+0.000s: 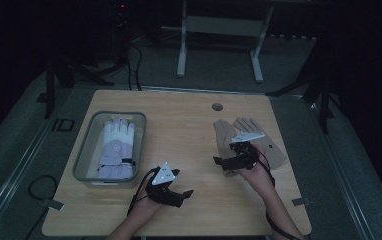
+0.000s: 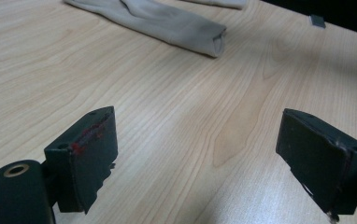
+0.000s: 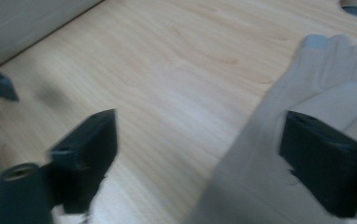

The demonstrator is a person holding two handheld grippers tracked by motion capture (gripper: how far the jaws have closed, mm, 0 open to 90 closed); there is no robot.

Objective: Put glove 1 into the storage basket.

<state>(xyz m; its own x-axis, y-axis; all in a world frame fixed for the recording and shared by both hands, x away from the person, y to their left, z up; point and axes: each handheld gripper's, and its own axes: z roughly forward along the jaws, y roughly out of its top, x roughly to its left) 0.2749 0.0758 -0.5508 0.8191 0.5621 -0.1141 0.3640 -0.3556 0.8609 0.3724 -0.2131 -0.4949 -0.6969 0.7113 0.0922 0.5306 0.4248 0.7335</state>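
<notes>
Reaching for the beige gloves

The right claw (image 1: 227,162), jaws wide and empty, hovers over the pair of flat beige fabric gloves (image 1: 251,140) lying on the pale wooden surface (image 1: 189,135); next it must lower and pinch one. The left claw (image 1: 171,192), also wide and empty, waits nearby. A clear plastic bin (image 1: 86,150) holding white-and-lilac gloves (image 1: 116,145) sits well apart; nothing blocks the reach.
</notes>
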